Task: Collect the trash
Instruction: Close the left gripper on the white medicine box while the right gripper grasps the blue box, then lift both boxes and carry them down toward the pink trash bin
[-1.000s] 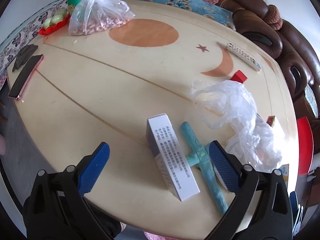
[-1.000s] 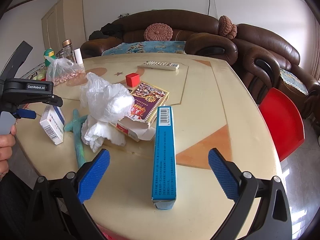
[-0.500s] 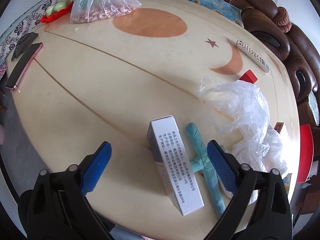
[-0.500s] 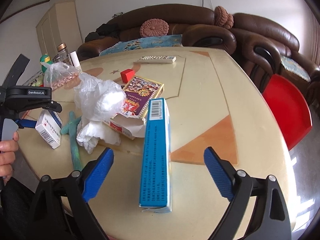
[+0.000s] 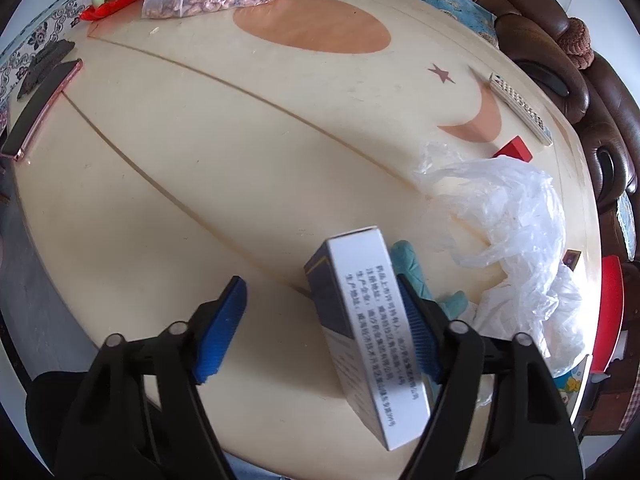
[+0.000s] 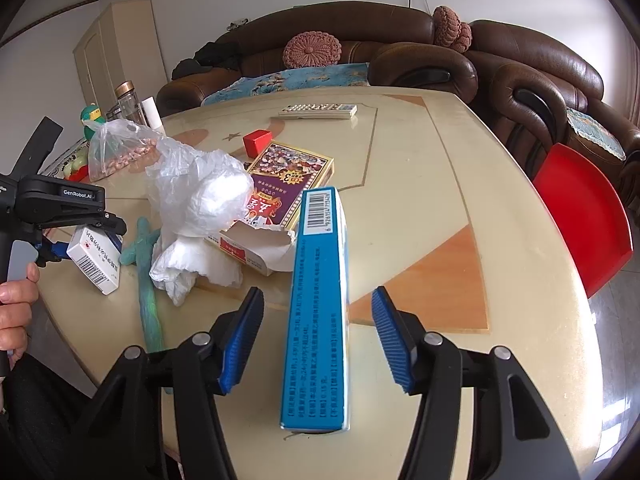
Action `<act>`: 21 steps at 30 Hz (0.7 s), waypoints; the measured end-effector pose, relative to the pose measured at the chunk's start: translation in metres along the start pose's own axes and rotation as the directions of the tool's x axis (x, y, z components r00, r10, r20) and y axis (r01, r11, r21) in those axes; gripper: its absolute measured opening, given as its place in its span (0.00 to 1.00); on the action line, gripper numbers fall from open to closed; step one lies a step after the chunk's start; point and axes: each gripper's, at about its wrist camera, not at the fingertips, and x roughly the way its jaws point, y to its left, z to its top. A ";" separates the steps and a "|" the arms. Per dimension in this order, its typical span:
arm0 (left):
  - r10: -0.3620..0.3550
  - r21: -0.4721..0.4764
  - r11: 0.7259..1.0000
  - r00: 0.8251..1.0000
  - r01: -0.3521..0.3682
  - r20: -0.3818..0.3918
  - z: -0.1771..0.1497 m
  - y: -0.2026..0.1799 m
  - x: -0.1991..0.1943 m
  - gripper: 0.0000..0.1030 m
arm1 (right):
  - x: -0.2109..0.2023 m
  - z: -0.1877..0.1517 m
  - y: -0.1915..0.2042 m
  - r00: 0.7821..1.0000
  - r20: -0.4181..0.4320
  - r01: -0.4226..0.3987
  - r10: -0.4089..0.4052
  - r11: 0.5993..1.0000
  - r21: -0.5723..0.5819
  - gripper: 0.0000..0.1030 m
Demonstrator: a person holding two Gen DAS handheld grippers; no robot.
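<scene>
**Both grippers straddling boxes before pickup**

Left wrist view: the left gripper [image 5: 320,330] stands open around the white box [image 5: 370,336]; its right pad touches the box and the left pad is apart, so no grip yet. The box lies near the table [image 5: 240,160] edge, just left of the green stick [image 5: 412,270].

Right wrist view: the right gripper [image 6: 318,344] is open, straddling the blue box [image 6: 318,312] standing on edge, both pads clear.

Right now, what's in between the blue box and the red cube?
In the right wrist view, the purple and gold card box lies between the blue box and the red cube, with a torn white carton nearer the blue box.
</scene>
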 end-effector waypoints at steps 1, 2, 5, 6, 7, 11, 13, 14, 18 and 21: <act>0.001 -0.004 1.000 1.000 -0.001 -0.004 0.000 0.001 0.001 0.63 | 0.000 0.000 0.001 1.000 -0.002 0.003 -0.003 1.000 -0.001 0.52; 0.005 -0.003 1.000 1.000 -0.005 0.001 0.001 0.000 0.000 0.62 | 0.001 0.000 0.001 1.000 -0.003 0.004 -0.005 1.000 -0.003 0.51; 0.007 0.001 1.000 1.000 -0.007 -0.007 0.002 0.000 0.001 0.60 | 0.003 -0.001 0.002 1.000 -0.011 0.012 -0.012 1.000 -0.006 0.36; 0.010 0.001 1.000 1.000 -0.010 -0.006 0.002 0.000 0.001 0.58 | 0.003 -0.001 0.002 1.000 -0.012 0.011 -0.011 1.000 -0.006 0.36; 0.012 0.002 1.000 1.000 -0.012 -0.007 0.003 0.000 0.001 0.56 | 0.004 -0.001 0.002 1.000 -0.015 0.013 -0.013 1.000 -0.006 0.34; 0.013 0.001 1.000 1.000 -0.013 -0.010 0.004 0.001 0.002 0.52 | 0.004 -0.003 0.000 1.000 -0.020 0.012 -0.012 1.000 0.000 0.29; 0.008 0.001 1.000 1.000 -0.008 -0.011 0.005 0.002 0.002 0.51 | 0.005 -0.003 -0.001 1.000 -0.022 0.017 -0.017 1.000 0.003 0.27; 0.007 0.001 1.000 1.000 -0.007 -0.012 0.005 0.002 0.002 0.49 | 0.005 -0.003 -0.001 1.000 -0.021 0.022 -0.022 1.000 0.004 0.24; -0.010 0.002 1.000 1.000 0.010 -0.014 0.005 0.003 0.002 0.35 | 0.005 -0.003 -0.003 0.999 -0.020 0.030 -0.030 1.000 0.007 0.22; -0.012 0.017 1.000 1.000 0.012 -0.011 0.006 0.002 -0.001 0.29 | 0.005 -0.002 -0.002 0.999 -0.018 0.042 -0.042 0.999 0.000 0.22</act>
